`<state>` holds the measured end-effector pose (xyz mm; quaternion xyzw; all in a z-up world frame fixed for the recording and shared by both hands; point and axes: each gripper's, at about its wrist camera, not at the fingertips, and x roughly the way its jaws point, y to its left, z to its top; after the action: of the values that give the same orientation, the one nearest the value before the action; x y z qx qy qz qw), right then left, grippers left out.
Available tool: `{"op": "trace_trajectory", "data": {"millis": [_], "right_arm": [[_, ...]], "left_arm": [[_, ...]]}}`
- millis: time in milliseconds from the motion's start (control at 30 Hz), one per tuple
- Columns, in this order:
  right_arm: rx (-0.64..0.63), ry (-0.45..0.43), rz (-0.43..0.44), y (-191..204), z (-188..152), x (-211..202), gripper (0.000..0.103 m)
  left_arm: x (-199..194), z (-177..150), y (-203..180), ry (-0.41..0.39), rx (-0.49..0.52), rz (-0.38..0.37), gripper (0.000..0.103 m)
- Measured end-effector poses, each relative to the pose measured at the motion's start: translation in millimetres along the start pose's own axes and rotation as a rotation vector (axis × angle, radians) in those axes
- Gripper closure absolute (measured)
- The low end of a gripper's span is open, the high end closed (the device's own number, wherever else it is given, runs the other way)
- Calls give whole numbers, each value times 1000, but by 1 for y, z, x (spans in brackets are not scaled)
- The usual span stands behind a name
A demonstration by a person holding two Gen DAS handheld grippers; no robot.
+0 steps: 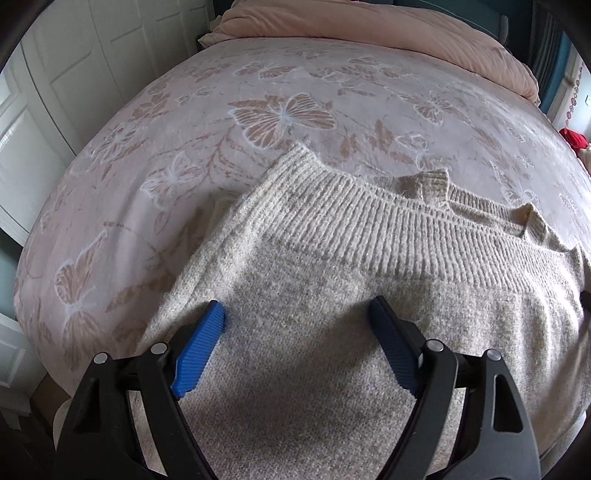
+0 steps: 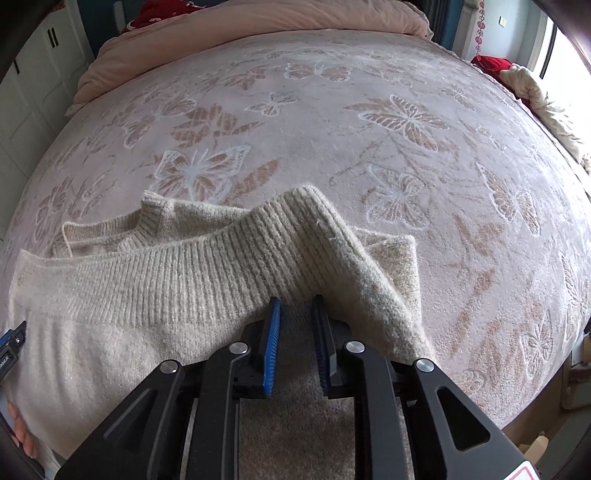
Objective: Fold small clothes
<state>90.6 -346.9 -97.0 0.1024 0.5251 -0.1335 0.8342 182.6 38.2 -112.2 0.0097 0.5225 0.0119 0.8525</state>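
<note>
A cream knitted sweater lies folded on a pink butterfly-patterned bedspread; its ribbed hem band runs across the far edge. My left gripper is open just above the sweater's plain knit, holding nothing. In the right wrist view the same sweater fills the lower left. My right gripper is shut on the sweater's right hem corner, which rises in a peak over the fingers. A folded layer lies beneath it at the right.
A peach duvet is bunched at the far end of the bed. White wardrobe doors stand at the left. A red item and a cream cloth lie at the bed's right edge by the window.
</note>
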Motion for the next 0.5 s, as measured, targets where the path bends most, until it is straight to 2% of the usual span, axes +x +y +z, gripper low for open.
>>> {"op": "trace_trajectory", "data": {"millis": [33, 100, 200, 267, 300, 333, 433, 500], "right_arm": [[11, -12, 2, -2, 1, -3, 70], [29, -30, 3, -7, 3, -6, 57], [32, -12, 8, -13, 8, 1, 57], [-8, 14, 19, -10, 8, 13, 64], [-20, 10, 38, -9, 10, 11, 88], [-7, 1, 70, -11, 13, 5, 98], [52, -62, 94, -23, 20, -14, 99], [60, -11, 53, -33, 19, 5, 99]], "left_arm": [[0, 0, 0, 0, 1, 0, 24], [0, 0, 1, 2, 3, -1, 23], [2, 0, 1, 4, 3, -1, 22], [3, 0, 1, 4, 3, 2, 21], [3, 0, 1, 5, 1, 1, 21], [3, 1, 2, 7, -3, -1, 21], [3, 1, 4, 12, -1, -13, 21], [5, 1, 5, 11, -3, -21, 20]]}}
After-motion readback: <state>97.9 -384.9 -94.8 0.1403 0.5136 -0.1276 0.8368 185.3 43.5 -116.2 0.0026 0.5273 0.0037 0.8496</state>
